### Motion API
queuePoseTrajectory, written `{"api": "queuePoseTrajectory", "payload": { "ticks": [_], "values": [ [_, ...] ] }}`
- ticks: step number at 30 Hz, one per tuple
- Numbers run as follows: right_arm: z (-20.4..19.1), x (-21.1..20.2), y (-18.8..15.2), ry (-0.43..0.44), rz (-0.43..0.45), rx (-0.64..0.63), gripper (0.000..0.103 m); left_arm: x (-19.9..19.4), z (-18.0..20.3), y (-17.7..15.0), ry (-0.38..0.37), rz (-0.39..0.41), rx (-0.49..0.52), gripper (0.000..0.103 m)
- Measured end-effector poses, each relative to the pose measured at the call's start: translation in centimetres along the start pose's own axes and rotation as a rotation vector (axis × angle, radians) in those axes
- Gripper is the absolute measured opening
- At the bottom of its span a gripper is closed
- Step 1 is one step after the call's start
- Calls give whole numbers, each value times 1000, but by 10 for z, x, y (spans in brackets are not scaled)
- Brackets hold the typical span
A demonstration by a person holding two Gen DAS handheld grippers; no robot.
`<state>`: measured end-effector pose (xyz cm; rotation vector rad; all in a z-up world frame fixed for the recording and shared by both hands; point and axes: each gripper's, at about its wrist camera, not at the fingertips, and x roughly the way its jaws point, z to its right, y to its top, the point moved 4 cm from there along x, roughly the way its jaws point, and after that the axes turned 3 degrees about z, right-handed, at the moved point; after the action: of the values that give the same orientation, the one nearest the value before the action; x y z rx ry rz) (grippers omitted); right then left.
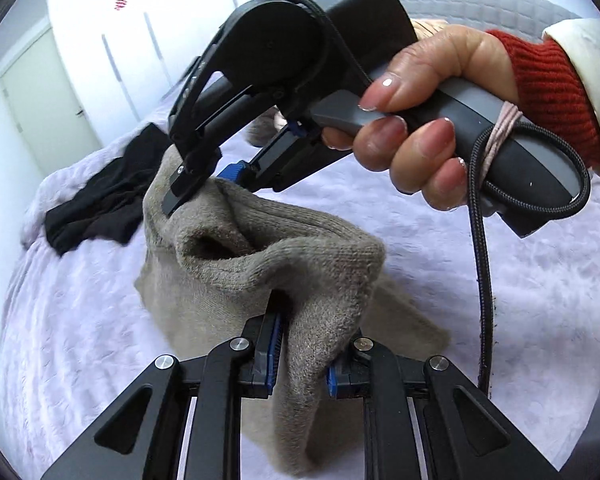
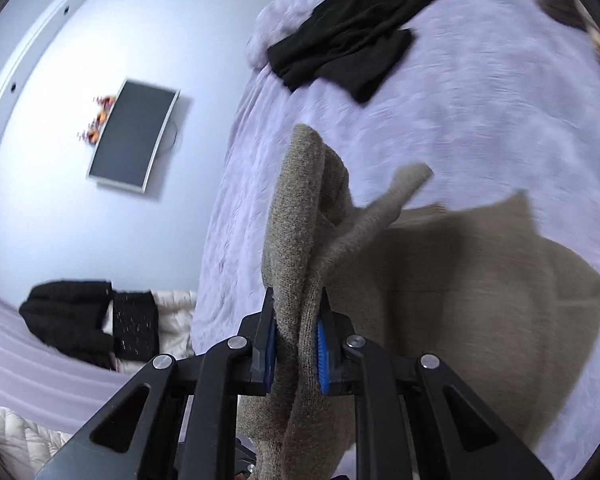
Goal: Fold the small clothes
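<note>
A beige knit garment (image 1: 260, 272) hangs lifted above the lilac bedspread (image 1: 500, 300), stretched between both grippers. My left gripper (image 1: 300, 364) is shut on one bunched edge of it at the bottom of the left wrist view. My right gripper (image 1: 204, 188), held by a hand (image 1: 420, 120) with a red cuff, is shut on the far edge of the same garment. In the right wrist view the right gripper (image 2: 296, 344) pinches a fold of the beige knit (image 2: 296, 248); the rest of the garment (image 2: 480, 280) drapes blurred to the right.
A black garment (image 1: 100, 200) lies crumpled farther back on the bed, also seen as the black garment (image 2: 352, 36). Beside the bed are dark clothes (image 2: 88, 320) and a white quilted item (image 2: 16, 436). A screen (image 2: 134, 136) hangs on the wall. A braided cable (image 1: 484, 300) dangles from the right handle.
</note>
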<state>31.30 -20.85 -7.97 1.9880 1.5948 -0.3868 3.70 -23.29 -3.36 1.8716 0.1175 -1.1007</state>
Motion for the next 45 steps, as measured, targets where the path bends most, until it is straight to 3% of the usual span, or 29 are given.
{"api": "queuePoseTrajectory", "payload": {
  "ticks": [7,12,15,16,17,18,19,21,26,30,32,35,38,39,40,45],
  "values": [
    [130,-28,-25,-150,49,171,18,60,60,-22,-100,-125,97,19],
    [179,-25,-40,-164,63,247,18,76,72,-33,-119,-168,91,19],
    [178,-25,-49,-170,72,260,19,79,58,-30,-127,-183,68,21],
    [176,-28,-50,-183,66,264,23,79,48,-30,-126,-192,59,26],
    [174,-35,-54,-191,54,274,26,77,43,-29,-119,-198,46,51],
    [173,-40,-56,-201,49,282,39,72,35,-28,-102,-187,17,76],
    [170,-46,-59,-213,50,285,58,64,32,-28,-92,-161,-13,79],
    [163,-68,-75,-214,70,281,67,53,15,-27,-108,-154,-77,79],
    [154,-102,-122,-164,135,372,67,42,-48,-35,-63,-203,-315,79],
    [143,-103,-162,-52,152,459,67,62,-106,-55,27,-267,-519,79],
    [137,-93,-173,10,142,476,67,80,-125,-63,70,-300,-567,79],
    [135,-76,-173,27,149,469,67,99,-134,-70,89,-338,-595,79],
    [148,-61,-159,-27,188,526,63,103,-132,-72,88,-344,-609,79],
    [153,-58,-157,-50,189,553,43,102,-131,-69,91,-343,-602,79],
    [155,-56,-153,-65,185,565,16,101,-129,-66,89,-340,-591,79],
    [113,-80,-154,-82,215,390,16,76,-111,-58,52,-309,-498,79]
  ]
}}
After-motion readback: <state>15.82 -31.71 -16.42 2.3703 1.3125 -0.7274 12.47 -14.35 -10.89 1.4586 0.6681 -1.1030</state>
